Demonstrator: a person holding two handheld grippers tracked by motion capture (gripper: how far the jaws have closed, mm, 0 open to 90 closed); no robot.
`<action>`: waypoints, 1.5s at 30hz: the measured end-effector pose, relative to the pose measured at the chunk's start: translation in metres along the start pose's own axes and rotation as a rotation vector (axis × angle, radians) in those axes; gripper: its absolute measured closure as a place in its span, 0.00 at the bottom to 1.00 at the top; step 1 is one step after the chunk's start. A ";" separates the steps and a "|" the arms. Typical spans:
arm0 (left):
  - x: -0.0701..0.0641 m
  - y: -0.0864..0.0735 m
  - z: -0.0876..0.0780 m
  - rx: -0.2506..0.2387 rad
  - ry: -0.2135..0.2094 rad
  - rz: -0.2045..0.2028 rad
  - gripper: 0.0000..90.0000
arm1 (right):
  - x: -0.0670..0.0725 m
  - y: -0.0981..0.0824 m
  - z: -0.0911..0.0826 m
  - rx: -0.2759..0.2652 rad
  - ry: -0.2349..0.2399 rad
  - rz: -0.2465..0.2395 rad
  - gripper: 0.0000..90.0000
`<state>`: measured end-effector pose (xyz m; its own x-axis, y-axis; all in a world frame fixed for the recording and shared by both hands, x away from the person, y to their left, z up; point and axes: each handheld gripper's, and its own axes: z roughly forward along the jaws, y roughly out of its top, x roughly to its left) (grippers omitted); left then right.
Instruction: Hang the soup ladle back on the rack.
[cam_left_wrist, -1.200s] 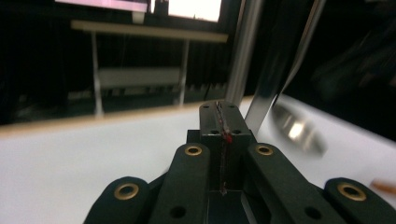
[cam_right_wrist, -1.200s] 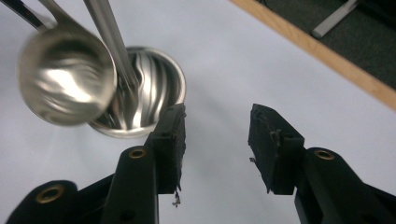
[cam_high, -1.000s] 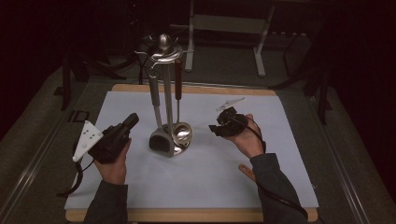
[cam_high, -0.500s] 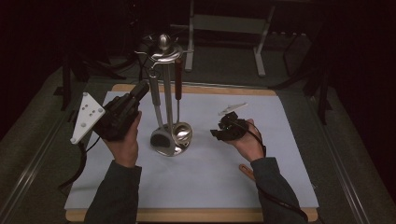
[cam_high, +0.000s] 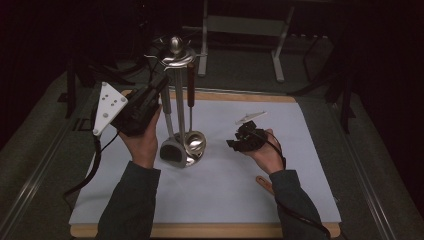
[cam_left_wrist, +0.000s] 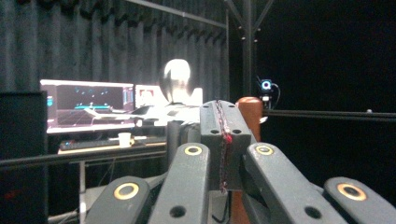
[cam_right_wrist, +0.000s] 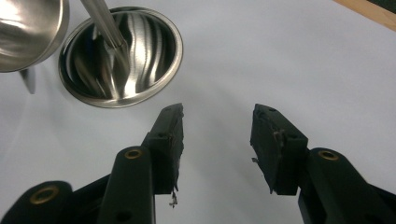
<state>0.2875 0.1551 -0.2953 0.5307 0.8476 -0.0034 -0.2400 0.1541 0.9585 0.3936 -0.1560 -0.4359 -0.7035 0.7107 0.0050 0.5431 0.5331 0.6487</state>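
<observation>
I read this as the approach step of working a utensil off the hanging rack: my left gripper is raised to the top of the stand, its jaws pressed together with nothing between them, tips just beside the upper end of the steel-handled utensil and close under the rack's knob, which sits straight ahead of the jaws in the left gripper view. Whether the tips already touch the handle or the hook I cannot tell. A second utensil with a brown handle hangs just past the first, beyond the gripper's tip, and both bowls rest low by the stand's round base. My right gripper lies low over the white worktop, well apart from the left one, jaws spread and empty, with the shiny base ahead and to its left. Next, I judge the left gripper must part its jaws, settle around the handle just under the hook, close, then lift up and off without swinging the neighbour; the right could steady the base.
</observation>
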 end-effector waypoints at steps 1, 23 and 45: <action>0.001 0.000 0.000 -0.001 0.002 0.004 1.00 | -0.001 0.000 0.000 0.000 -0.001 -0.003 0.60; 0.007 0.002 -0.001 -0.002 0.046 0.000 1.00 | -0.003 -0.004 0.002 0.002 0.000 0.017 0.59; 0.044 0.005 0.006 0.041 0.080 -0.038 1.00 | -0.004 -0.005 0.005 0.008 0.002 0.011 0.59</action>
<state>0.3143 0.1899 -0.2892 0.4716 0.8797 -0.0613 -0.1864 0.1674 0.9681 0.3959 -0.1595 -0.4434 -0.6983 0.7157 0.0140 0.5548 0.5288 0.6423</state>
